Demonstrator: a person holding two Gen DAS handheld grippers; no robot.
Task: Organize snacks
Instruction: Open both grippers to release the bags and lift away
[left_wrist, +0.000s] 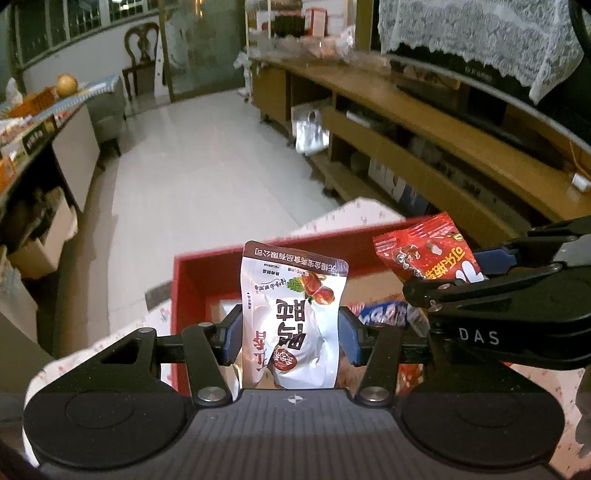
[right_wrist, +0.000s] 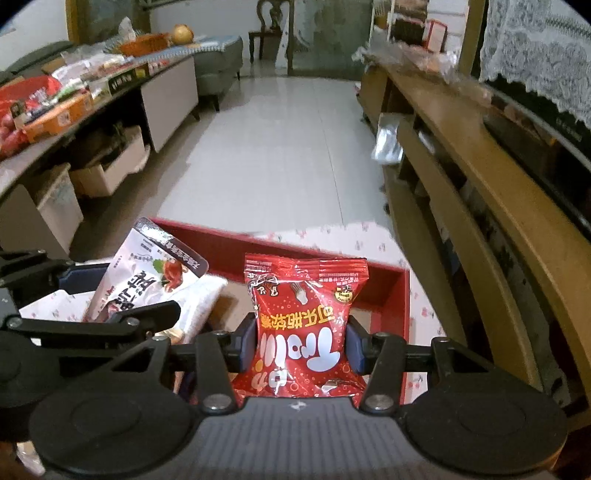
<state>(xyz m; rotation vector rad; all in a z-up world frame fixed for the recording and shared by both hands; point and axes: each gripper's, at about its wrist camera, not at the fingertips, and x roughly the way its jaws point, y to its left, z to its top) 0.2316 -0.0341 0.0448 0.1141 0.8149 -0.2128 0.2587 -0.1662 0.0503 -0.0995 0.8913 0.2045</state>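
My left gripper (left_wrist: 290, 334) is shut on a white date snack packet (left_wrist: 295, 317) and holds it upright over a red box (left_wrist: 207, 269). My right gripper (right_wrist: 300, 345) is shut on a red candy packet (right_wrist: 303, 325), also above the red box (right_wrist: 400, 295). The two grippers are side by side. The red packet (left_wrist: 424, 254) and right gripper (left_wrist: 480, 273) show at the right of the left wrist view. The white packet (right_wrist: 147, 273) shows at the left of the right wrist view. Several other packets (left_wrist: 384, 312) lie inside the box.
The box sits on a table with a floral cloth (right_wrist: 351, 240). A long wooden TV cabinet (left_wrist: 424, 122) runs along the right. A counter with many snack packs (right_wrist: 55, 99) runs along the left. White tiled floor (right_wrist: 280, 147) lies ahead.
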